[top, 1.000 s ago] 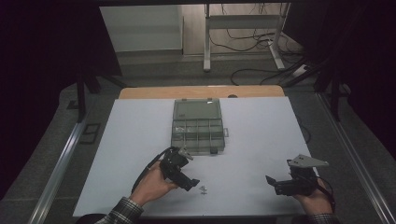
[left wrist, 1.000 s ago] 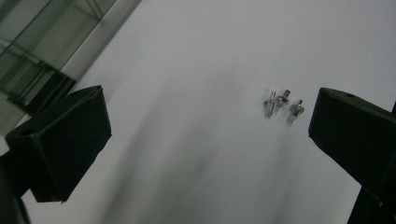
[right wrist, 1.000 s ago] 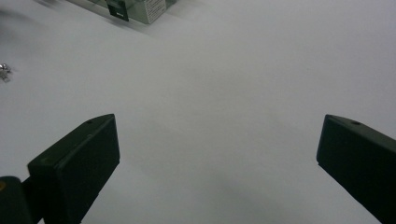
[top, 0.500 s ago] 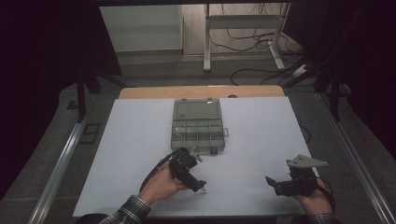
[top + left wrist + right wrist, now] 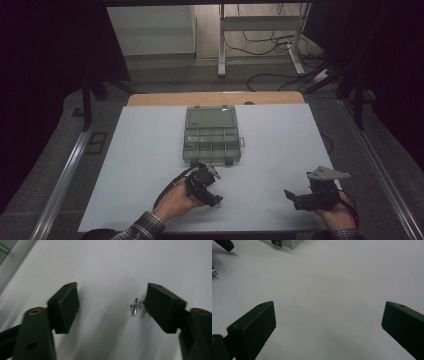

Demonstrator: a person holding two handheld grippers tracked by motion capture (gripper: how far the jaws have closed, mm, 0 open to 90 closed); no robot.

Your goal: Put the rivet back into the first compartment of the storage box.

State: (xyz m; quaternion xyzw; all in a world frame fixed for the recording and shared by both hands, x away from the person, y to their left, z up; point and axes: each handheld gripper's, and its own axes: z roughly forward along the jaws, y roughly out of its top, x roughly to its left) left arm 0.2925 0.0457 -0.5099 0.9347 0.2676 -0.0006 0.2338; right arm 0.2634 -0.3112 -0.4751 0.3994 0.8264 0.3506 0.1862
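Observation:
A small silver screw [image 5: 135,306] lies on the white table top [image 5: 140,160]. My left gripper [image 5: 111,292] stands low over it, and its jaws have just been closing. The screw sits between the jaws, right beside the right-hand finger [image 5: 163,306] and far from the other one, so no grip shows. In the high view the left gripper [image 5: 214,198] is at the near middle of the table. My right gripper [image 5: 292,196] rests at the near right, held wide open [image 5: 329,305] over bare table.
A grey compartment box [image 5: 212,134] with its clear lid open lies at mid table, just beyond the left hand; its corner [image 5: 292,243] also shows in the right gripper view. A wooden table edge [image 5: 215,97] runs behind the white top.
The left hand has slid a little right and down over the small screws near the front edge, and its jaws stand narrower. The right hand has kept still.

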